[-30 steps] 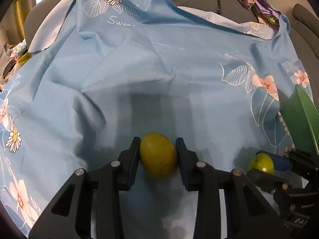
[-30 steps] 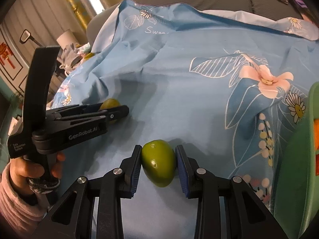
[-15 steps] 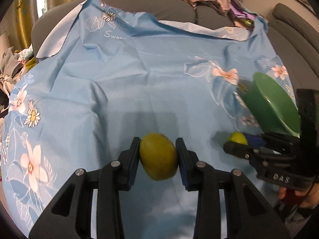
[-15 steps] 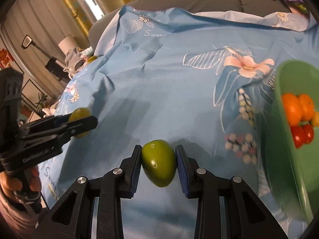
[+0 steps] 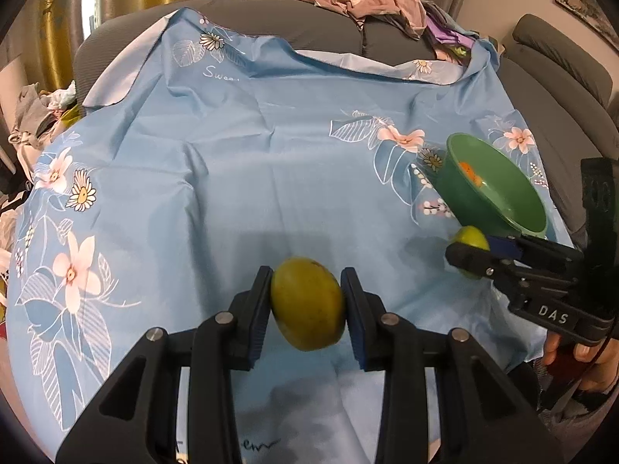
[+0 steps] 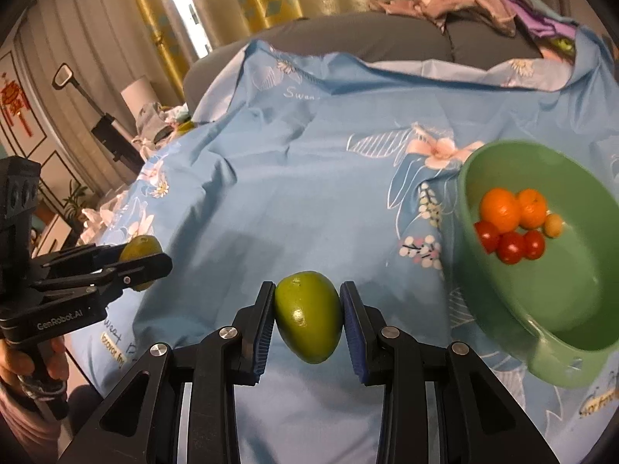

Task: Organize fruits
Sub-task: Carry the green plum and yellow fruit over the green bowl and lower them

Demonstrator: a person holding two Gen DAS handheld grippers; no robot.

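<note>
1. Left gripper was clamped on a yellow-green fruit, pads pressing both sides, held above the blue flowered cloth.
2. Right gripper was clamped on a green fruit, also above the cloth.
3. A green bowl sat near the cloth's right edge, just beside the right gripper.
4. In the bowl: two oranges, three small red tomatoes, and one small pale fruit, bunched together.
5. The cloth covered a grey sofa; a pile of clothes lay on the sofa back.
</note>
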